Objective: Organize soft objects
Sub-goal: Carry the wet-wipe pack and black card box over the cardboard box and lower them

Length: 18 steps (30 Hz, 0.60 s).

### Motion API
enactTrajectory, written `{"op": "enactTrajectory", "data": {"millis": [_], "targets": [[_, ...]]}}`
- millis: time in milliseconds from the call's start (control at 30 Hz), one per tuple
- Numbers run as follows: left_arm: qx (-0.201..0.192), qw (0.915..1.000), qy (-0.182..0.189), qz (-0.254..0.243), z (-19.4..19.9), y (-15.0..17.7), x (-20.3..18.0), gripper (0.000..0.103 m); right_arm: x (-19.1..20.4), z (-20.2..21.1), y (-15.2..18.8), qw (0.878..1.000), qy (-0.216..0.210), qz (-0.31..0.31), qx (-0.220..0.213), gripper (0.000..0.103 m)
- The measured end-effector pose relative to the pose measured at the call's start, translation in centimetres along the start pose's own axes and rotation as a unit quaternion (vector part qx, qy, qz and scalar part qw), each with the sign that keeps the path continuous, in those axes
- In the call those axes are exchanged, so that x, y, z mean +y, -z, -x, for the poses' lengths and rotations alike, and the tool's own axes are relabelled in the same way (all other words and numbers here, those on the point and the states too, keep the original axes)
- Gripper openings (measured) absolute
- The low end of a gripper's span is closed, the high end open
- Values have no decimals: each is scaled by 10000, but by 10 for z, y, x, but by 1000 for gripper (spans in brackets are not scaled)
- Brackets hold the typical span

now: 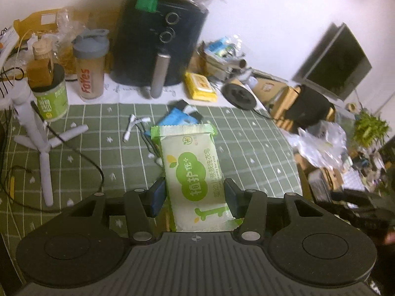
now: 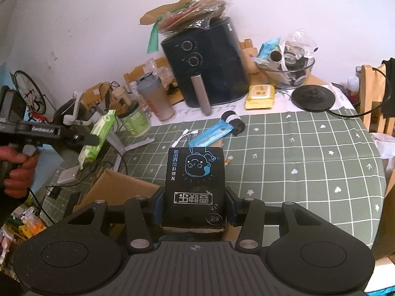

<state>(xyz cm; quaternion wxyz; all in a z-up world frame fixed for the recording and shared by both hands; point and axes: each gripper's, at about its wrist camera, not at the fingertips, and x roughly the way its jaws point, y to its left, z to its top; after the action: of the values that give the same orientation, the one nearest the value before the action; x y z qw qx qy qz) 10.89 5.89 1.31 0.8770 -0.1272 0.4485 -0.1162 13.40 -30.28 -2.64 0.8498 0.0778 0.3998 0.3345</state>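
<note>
Soap packet point(image 1: 195, 175), green and white, is clamped between the pads of the left gripper point(image 1: 195, 197) and is held clear above the checked tablecloth point(image 1: 246, 138), in front of the air fryer point(image 1: 158, 44). Its wrapper is seen to be glossy film, flat and oblong, with a crimped, serrated seal at the far end. From the right wrist view the same gripper is carried by a hand point(image 2: 17, 170) wrapped round a pistol-style grip, left of the air fryer, with the packet hanging tilted, far end down.

Black tissue pack point(image 2: 195, 182) is gripped from both sides by the right gripper point(image 2: 195, 204), pointed downward toward the cloth, on the near side of the air fryer. A soft, boxy, matt wrapper is shown, printed with a blue cartoon face and white lettering; a pale band of tissue is visible at its near end. Beneath it a sheet of brown cardboard point(image 2: 116, 187) is spread at the table's near edge.

A blue foil sachet point(image 2: 209, 133) is left lying flat on the cloth in front of the air fryer, and a yellow wipes pack point(image 2: 260, 96) is seen just to the right of the fryer's base.
</note>
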Motion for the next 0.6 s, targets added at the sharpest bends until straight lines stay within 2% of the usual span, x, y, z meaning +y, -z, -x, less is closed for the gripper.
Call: {"op": "enactTrajectory", "data": {"millis": [433, 467, 533, 600], "targets": [[296, 9991, 278, -145, 7, 49, -25, 50, 22, 9, 9, 9999, -139, 83, -15, 51], [391, 9987, 232, -209, 2, 55, -27, 52, 23, 8, 10, 9999, -138, 82, 3, 51], [618, 9975, 30, -350, -7, 67, -31, 70, 25, 7, 13, 9999, -132, 80, 65, 51], [657, 9968, -146, -433, -9, 80, -34, 71, 28, 6, 18, 9998, -113, 88, 137, 51]]}}
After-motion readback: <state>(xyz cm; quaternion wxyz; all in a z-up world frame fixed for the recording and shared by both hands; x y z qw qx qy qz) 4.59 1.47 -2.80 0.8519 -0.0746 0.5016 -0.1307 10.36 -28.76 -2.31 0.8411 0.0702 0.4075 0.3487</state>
